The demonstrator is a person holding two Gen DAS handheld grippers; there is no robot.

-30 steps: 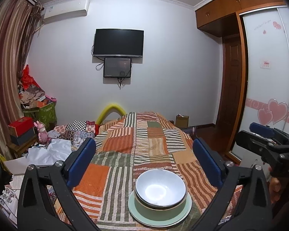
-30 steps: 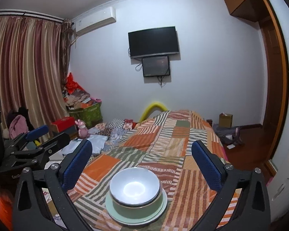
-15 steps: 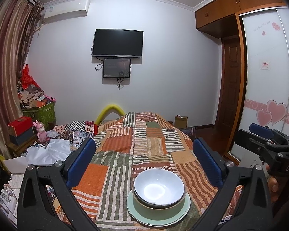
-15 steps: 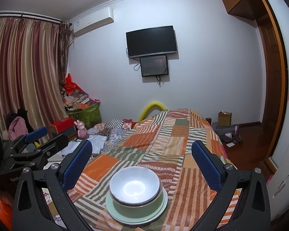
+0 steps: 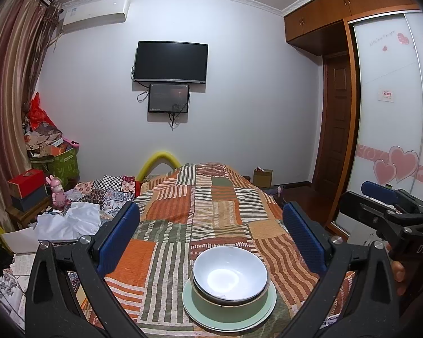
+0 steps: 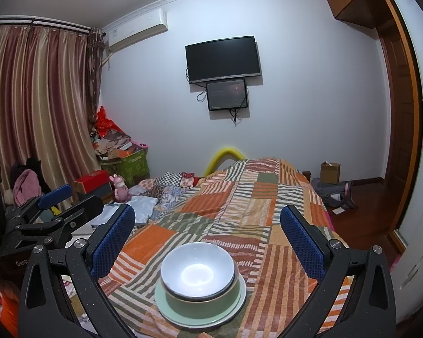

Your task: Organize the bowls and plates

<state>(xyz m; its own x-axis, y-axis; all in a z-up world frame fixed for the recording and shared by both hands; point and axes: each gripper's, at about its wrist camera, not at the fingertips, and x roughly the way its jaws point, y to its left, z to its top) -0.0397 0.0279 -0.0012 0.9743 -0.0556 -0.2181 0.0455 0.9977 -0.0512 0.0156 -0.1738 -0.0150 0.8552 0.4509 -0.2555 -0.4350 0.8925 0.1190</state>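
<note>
A white bowl (image 5: 230, 274) sits nested in a green bowl (image 5: 231, 305), and both stand on a pale green plate (image 5: 229, 321) on the near end of the patchwork cloth. The same stack shows in the right wrist view: white bowl (image 6: 198, 271), green bowl (image 6: 200, 300), plate (image 6: 200, 317). My left gripper (image 5: 210, 235) hangs open above and behind the stack, holding nothing. My right gripper (image 6: 207, 235) is open too, also over the stack and empty. Each gripper appears at the edge of the other's view: the right one (image 5: 380, 197), the left one (image 6: 53, 197).
The striped patchwork cloth (image 5: 200, 205) covers a long surface running toward the far wall. Piled cloth, papers and boxes (image 5: 67, 214) lie left of it. A wardrobe with heart stickers (image 5: 392, 129) and a wooden door (image 5: 335, 118) stand to the right. A hand's fingers (image 5: 397, 270) show at right.
Both views have shifted only slightly; the stack sits a little further left in the left wrist view. Both grippers stay open and the dishes have not moved.
</note>
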